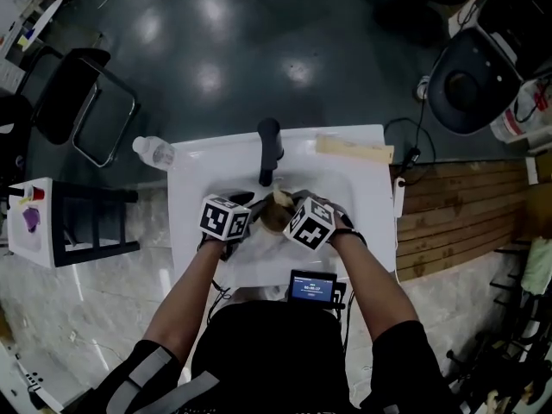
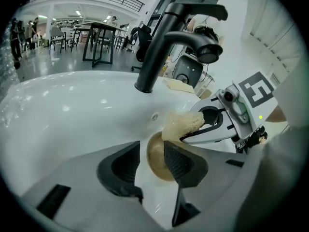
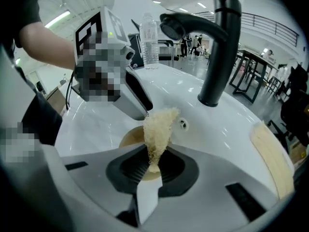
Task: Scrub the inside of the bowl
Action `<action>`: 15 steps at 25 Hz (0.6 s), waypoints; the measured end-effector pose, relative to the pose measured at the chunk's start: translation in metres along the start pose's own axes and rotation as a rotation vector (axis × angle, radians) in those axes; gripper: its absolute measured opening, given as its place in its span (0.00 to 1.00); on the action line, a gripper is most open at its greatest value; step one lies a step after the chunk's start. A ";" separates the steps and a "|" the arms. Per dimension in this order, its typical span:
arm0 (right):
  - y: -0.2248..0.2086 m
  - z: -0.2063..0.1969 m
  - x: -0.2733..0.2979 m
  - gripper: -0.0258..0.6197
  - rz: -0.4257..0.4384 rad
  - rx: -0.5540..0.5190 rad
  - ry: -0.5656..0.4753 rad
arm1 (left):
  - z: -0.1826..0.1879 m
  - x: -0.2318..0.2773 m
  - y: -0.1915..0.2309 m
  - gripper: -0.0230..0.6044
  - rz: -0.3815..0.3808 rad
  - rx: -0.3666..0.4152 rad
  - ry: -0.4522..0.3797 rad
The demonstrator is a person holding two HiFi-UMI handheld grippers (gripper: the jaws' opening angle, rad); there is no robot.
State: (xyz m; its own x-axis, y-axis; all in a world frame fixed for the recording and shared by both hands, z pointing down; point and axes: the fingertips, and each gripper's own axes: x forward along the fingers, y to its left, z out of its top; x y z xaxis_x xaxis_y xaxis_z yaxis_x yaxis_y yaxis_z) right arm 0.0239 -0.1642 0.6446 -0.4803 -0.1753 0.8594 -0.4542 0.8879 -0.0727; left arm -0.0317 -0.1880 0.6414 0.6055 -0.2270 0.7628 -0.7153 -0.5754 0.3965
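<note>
A brown bowl [image 1: 274,216] lies in the basin of a white sink [image 1: 194,188], under the black faucet [image 1: 270,149]. My left gripper [image 2: 150,161] is open; the bowl [image 2: 155,159] shows in the gap between its pads, with no pad pressing on it. My right gripper [image 3: 152,166] is shut on a pale fibrous scrubber [image 3: 157,129], which sticks out over the bowl [image 3: 128,138]. In the left gripper view, the right gripper [image 2: 203,124] comes in from the right with the scrubber [image 2: 181,124] at the bowl's far rim. The left gripper [image 3: 137,105] stands just behind the bowl.
A beige strip [image 1: 354,149] lies on the sink's back right edge. A clear water bottle [image 1: 155,152] lies at the back left corner. The overflow hole [image 3: 182,124] sits below the faucet [image 3: 219,57]. A small screen device [image 1: 312,287] hangs at the sink's front edge.
</note>
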 end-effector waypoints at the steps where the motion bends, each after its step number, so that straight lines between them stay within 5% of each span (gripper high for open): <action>1: 0.000 0.001 -0.004 0.10 0.000 0.034 -0.020 | 0.002 -0.004 -0.002 0.25 -0.006 0.007 -0.015; 9: 0.000 0.012 -0.055 0.10 -0.025 0.308 -0.189 | 0.019 -0.047 -0.029 0.24 -0.090 0.067 -0.174; 12: 0.008 0.015 -0.073 0.10 -0.028 0.377 -0.250 | 0.023 -0.069 -0.041 0.06 -0.140 0.096 -0.264; 15: 0.018 0.021 -0.090 0.10 -0.039 0.420 -0.295 | 0.023 -0.092 -0.057 0.04 -0.230 0.113 -0.349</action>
State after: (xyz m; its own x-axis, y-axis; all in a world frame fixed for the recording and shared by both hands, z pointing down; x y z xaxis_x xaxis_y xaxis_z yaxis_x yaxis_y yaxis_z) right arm 0.0432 -0.1414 0.5557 -0.6207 -0.3708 0.6908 -0.7090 0.6417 -0.2926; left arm -0.0389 -0.1520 0.5366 0.8402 -0.3239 0.4348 -0.5171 -0.7199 0.4629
